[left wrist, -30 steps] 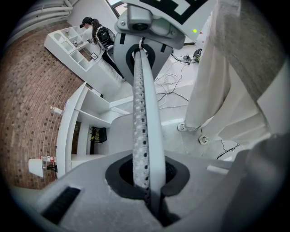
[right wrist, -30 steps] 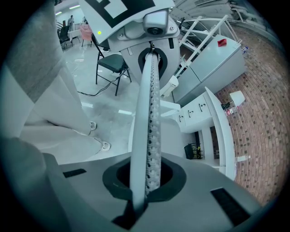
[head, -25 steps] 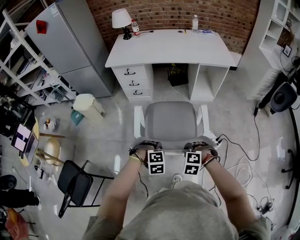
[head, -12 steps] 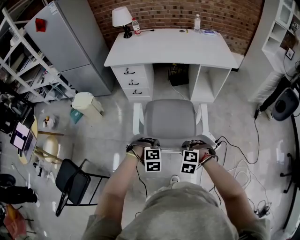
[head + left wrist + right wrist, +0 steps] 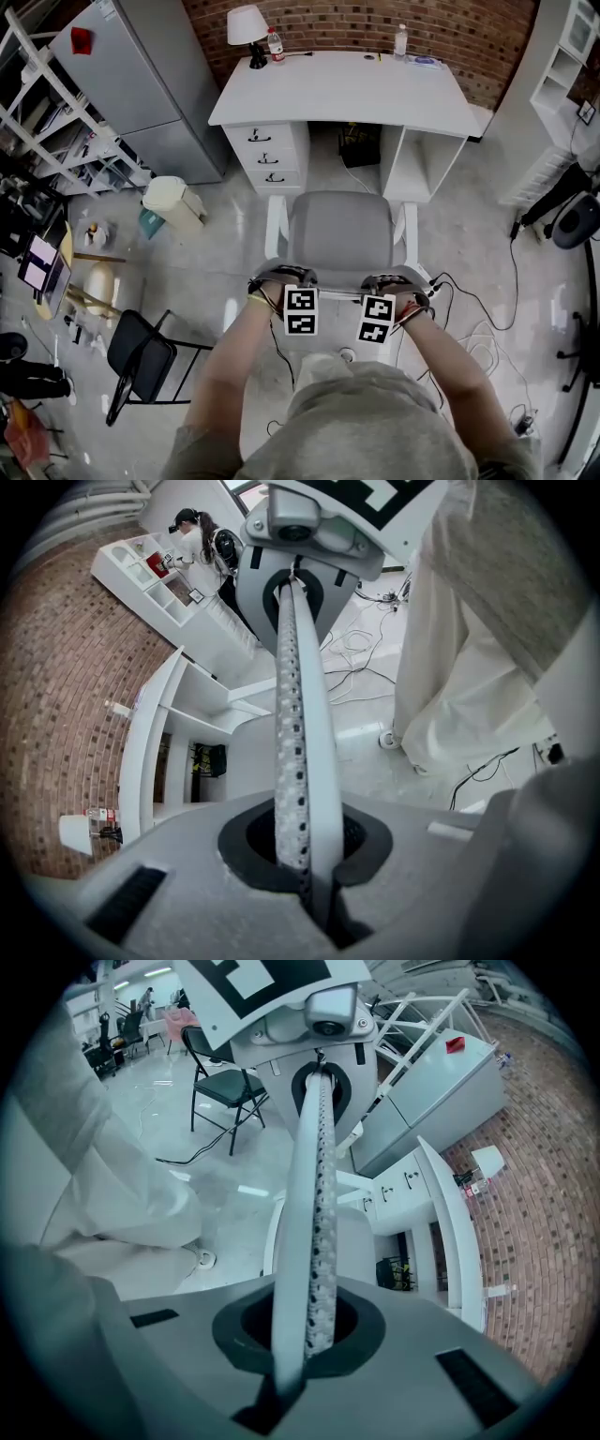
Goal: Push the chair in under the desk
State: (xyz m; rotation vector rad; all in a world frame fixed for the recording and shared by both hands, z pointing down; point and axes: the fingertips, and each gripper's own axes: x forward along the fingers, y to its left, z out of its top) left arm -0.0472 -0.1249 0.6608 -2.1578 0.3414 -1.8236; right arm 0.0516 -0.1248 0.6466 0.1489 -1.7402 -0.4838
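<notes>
A white-framed chair with a grey seat (image 5: 339, 228) faces the kneehole of the white desk (image 5: 342, 89), its seat front close to the desk's edge. My left gripper (image 5: 284, 279) and right gripper (image 5: 390, 282) sit side by side on the chair's top back rail. In the left gripper view the perforated white rail (image 5: 300, 714) runs between the jaws of my left gripper (image 5: 305, 855), which is shut on it. In the right gripper view the same rail (image 5: 314, 1194) is clamped by my right gripper (image 5: 305, 1335).
A black box (image 5: 361, 145) sits in the kneehole, with drawers (image 5: 270, 155) to its left. A cream bin (image 5: 173, 204) and a black folding chair (image 5: 141, 356) stand at the left. Cables (image 5: 478, 309) trail on the floor at the right. A lamp (image 5: 246, 23) and bottles stand on the desk.
Both grippers and the chair have slid a little toward the desk. The grips on the back rail are unchanged.
</notes>
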